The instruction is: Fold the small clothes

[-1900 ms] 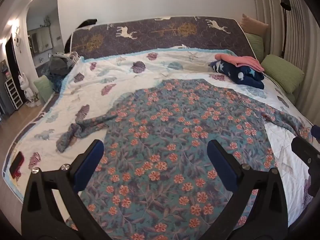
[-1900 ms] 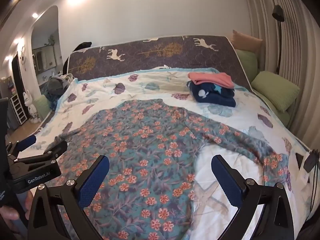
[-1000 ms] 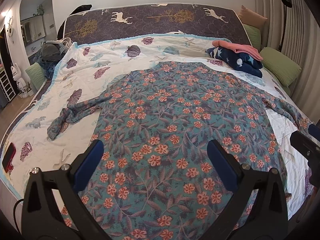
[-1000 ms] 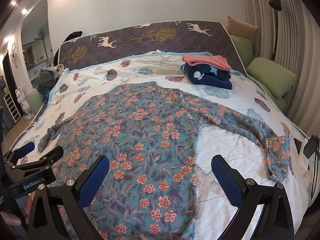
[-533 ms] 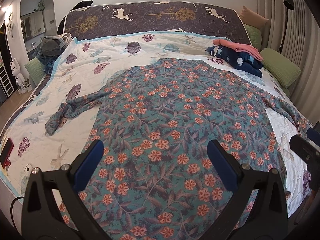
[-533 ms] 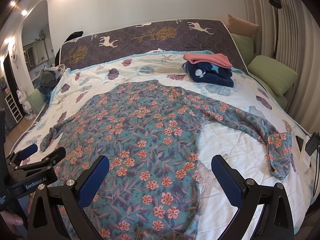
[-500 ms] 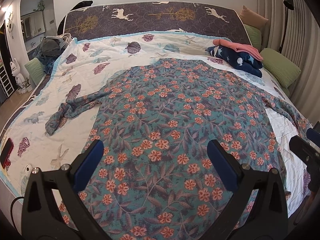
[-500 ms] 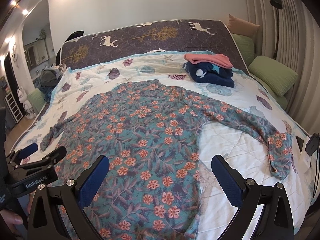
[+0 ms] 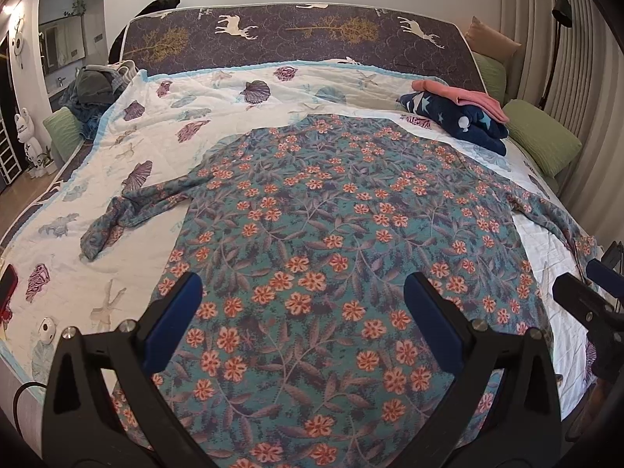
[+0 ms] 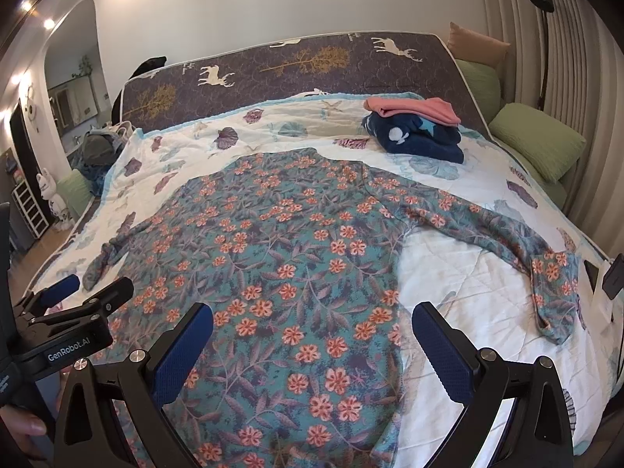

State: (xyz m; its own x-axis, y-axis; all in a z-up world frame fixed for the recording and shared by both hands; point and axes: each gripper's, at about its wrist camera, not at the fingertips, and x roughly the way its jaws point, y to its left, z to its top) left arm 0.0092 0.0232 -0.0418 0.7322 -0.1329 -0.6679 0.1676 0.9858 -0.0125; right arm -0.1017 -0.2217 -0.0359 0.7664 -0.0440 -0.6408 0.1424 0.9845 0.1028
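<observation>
Bedroom with a wide bed, covered by a white quilt printed with shells and starfish, backed by a dark headboard patterned with deer and trees. Spread flat across the middle of the quilt: a teal floral top with orange-pink blossoms, hem toward the cameras, neck toward the headboard. Left sleeve bunched and twisted out to the side; right sleeve stretched toward the bed's right edge, cuff bent downward. Near the far right corner, well apart from the top, a small stack of folded clothes: navy star-print piece below, pink piece on top. Green pillows just beyond the stack, against a ribbed wall.

Left gripper poised above the hem, blue-padded fingers spread wide, nothing between them. Right gripper likewise above the hem's right part, fingers wide apart, holding nothing.
</observation>
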